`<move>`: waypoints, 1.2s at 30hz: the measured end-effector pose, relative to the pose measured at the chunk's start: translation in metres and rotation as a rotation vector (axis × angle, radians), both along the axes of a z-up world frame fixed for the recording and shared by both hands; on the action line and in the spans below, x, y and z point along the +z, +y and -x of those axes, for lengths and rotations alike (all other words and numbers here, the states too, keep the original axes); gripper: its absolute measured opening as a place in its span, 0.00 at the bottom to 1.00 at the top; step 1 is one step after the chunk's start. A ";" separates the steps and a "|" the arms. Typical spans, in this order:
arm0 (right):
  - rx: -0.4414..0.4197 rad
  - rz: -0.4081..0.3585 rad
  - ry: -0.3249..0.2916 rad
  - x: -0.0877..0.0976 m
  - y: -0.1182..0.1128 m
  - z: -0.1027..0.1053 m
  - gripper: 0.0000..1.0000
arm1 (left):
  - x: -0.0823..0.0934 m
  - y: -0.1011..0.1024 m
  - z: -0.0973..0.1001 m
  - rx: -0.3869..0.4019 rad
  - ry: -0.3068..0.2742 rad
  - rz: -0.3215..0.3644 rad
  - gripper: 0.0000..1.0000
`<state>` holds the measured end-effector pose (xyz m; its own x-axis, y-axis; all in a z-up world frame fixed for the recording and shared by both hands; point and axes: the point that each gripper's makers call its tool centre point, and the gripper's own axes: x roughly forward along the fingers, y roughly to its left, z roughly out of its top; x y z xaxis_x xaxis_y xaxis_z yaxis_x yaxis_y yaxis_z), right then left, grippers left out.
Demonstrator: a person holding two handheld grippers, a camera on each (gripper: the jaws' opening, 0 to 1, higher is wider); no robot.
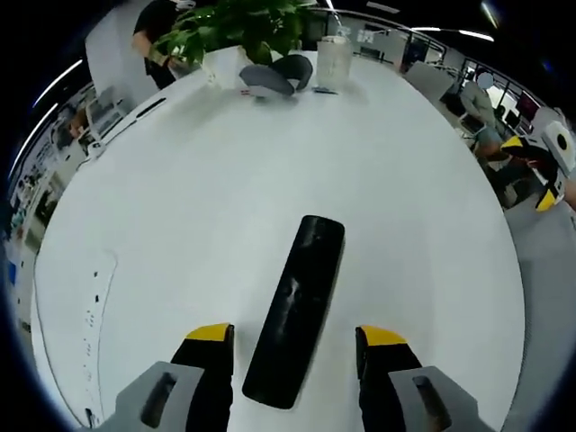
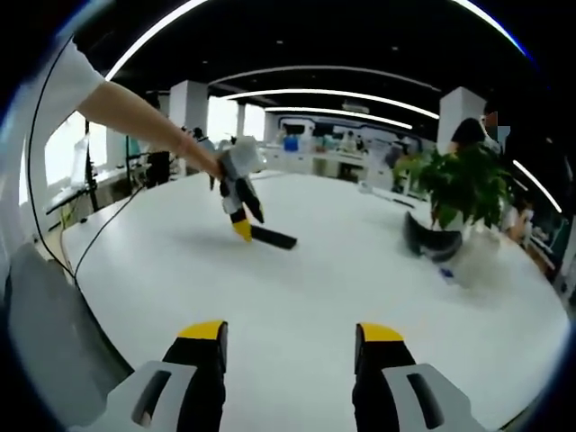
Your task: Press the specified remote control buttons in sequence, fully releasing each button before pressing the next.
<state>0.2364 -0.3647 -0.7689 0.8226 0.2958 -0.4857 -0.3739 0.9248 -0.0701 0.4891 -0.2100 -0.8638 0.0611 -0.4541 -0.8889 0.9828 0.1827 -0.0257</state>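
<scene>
One long, flat, black remote control [image 1: 297,310] lies on my smooth white surface [image 1: 225,207], right between the spread-apart yellow tips of my left gripper [image 1: 295,342]. It touches neither tip. My right gripper [image 2: 292,337] is wide apart too, holding nothing, far from the remote. One leafy green plant [image 2: 463,184] sits in a pot, with a clear jar [image 1: 332,63] near it.

Left gripper view: looks steeply down along open jaws, close above the remote [image 1: 297,310] on the white table [image 1: 198,207].
Right gripper view: looks level across the table [image 2: 342,279] from near its edge, well back.
Shared: remote [image 2: 273,238], potted plant [image 1: 238,27] [image 2: 459,184], left gripper [image 2: 239,220].
</scene>
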 end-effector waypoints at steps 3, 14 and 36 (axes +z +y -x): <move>-0.003 0.005 0.004 -0.001 -0.001 0.000 0.55 | -0.003 -0.001 0.000 -0.048 -0.016 -0.008 0.52; -0.003 0.026 0.009 -0.002 -0.002 0.001 0.54 | -0.001 -0.003 0.018 -0.173 -0.024 -0.042 0.34; 0.006 0.053 0.021 -0.005 -0.002 0.002 0.50 | -0.001 -0.001 0.030 -0.192 -0.050 0.005 0.24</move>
<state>0.2343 -0.3669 -0.7736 0.8105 0.2737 -0.5179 -0.3810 0.9179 -0.1111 0.4595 -0.2109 -0.8649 0.0173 -0.4660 -0.8846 0.9997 -0.0078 0.0237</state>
